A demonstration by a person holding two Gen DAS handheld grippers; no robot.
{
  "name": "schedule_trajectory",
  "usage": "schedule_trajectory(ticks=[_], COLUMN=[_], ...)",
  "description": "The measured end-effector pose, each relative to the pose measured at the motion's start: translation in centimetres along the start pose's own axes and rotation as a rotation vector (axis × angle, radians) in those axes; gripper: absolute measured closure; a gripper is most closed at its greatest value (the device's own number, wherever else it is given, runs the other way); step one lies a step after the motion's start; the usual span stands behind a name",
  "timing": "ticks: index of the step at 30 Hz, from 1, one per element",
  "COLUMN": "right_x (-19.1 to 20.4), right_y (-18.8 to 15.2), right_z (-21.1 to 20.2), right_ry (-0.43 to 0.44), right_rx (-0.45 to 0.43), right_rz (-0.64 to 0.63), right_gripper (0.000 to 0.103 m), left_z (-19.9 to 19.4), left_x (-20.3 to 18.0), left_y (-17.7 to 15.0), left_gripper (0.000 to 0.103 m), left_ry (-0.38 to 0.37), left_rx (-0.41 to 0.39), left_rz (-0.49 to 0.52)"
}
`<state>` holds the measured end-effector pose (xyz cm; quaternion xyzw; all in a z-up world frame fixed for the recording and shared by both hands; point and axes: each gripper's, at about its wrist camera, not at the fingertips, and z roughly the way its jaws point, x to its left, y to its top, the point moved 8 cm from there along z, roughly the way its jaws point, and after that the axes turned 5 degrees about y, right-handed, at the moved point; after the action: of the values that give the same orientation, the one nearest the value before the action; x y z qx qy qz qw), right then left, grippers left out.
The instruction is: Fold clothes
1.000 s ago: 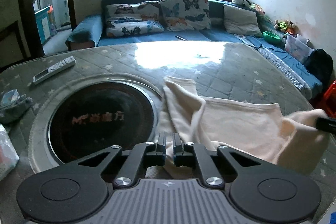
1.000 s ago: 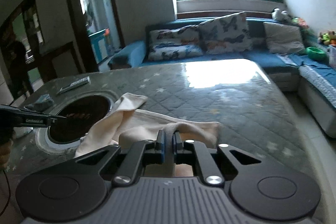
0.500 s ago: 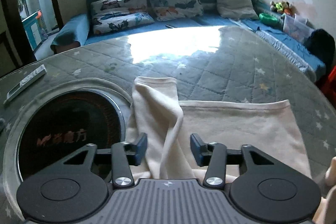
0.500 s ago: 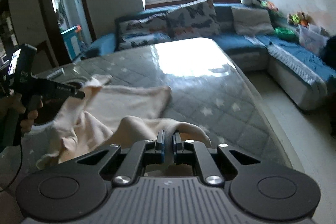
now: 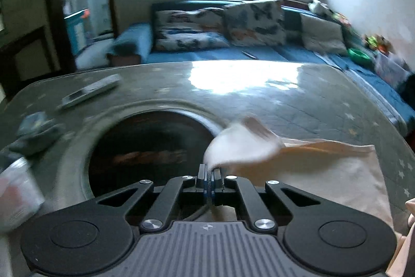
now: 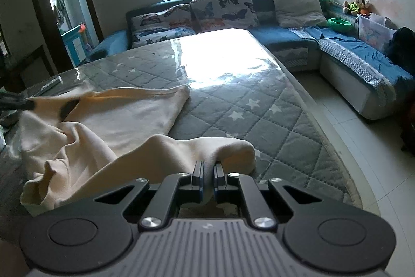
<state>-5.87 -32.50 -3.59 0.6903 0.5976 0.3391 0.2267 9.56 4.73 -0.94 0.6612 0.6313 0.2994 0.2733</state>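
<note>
Both pinching the cream fleece garment (image 6: 122, 118): right gripper (image 6: 208, 170) clamps a sleeve fold at its tips, left gripper (image 5: 209, 173) clamps a lifted edge. Rest lies ahead on grey quilted table (image 6: 272, 121). Mid-fold; next, carry held parts across the body.

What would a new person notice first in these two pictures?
First the cream garment, spread over the left part of the quilted grey table, with both grippers shut on its cloth: the right gripper on a fold at the near edge, the left gripper on a lifted, blurred part. Next comes the dark round inset in the table's left side.
</note>
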Motion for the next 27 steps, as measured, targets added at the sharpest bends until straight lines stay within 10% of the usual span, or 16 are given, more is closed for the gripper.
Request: schedule_trajectory(ticks=[14, 19, 27], right_x=[-0.6, -1.9, -3.0], right_y=[-0.9, -1.0, 1.4], right_z=[0.0, -0.9, -1.7], right_ry=[-0.018, -0.06, -0.092], right_rx=[0.04, 0.051, 0.001], right_rz=[-0.022, -0.026, -0.039], right_gripper=[0.096, 0.094, 0.094], left_z=[-3.4, -4.0, -2.6], left_x=[7.0, 6.5, 3.2], left_y=[-8.2, -7.3, -4.0], left_gripper=[0.089, 0.06, 0.058], left_ry=[0.128, 0.142, 0.041], left_rx=[0.179, 0.151, 0.091], left_rz=[-0.009, 0.045, 0.083])
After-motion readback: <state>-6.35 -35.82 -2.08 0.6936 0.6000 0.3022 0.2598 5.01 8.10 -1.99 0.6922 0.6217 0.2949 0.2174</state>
